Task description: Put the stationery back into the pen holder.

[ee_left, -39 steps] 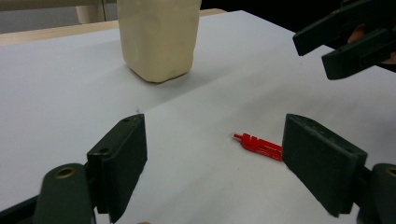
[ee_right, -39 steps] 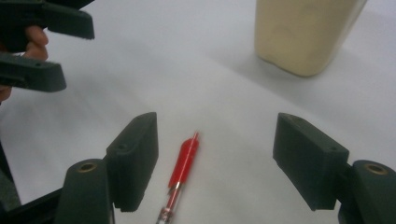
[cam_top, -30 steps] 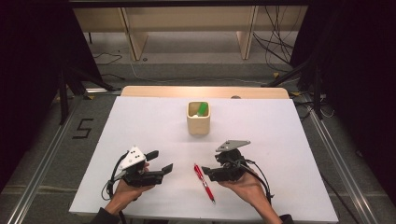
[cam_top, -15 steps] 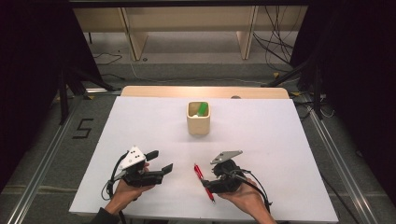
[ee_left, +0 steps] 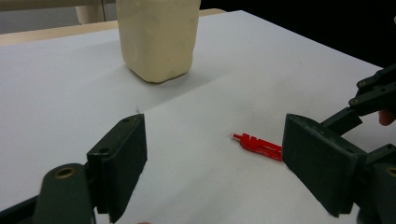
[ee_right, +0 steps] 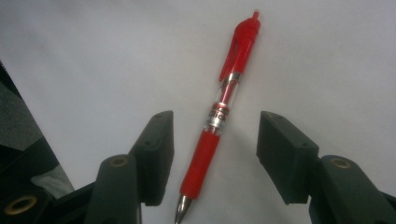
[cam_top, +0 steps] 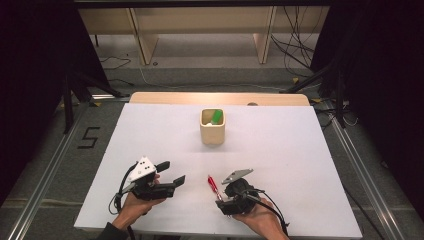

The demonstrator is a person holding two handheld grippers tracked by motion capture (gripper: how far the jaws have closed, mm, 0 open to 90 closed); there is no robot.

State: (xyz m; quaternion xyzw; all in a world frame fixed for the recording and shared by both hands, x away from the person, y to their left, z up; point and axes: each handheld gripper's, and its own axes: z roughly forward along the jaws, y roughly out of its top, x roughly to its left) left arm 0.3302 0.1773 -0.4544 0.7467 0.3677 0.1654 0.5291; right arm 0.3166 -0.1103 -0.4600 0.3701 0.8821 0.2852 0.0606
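The right gripper [ee_right: 212, 161] is sinking onto the pen [ee_right: 219, 116], its jaws narrowing but not yet touching it; a grasp looks imminent. The pen is lying on the table [cam_top: 300, 150], at six o'clock from the cup [cam_top: 212, 132]. The left gripper [cam_top: 167, 174] is idling, jaws apart.

Looks like a lab or recording rig, not a home. White tabletop [cam_top: 300, 165] boxed in by black curtains [cam_top: 35, 75], metal rails [cam_top: 40, 185] along its left and right edges, loose cables [cam_top: 295, 50] on the floor, a "5" [cam_top: 89, 137] taped down.
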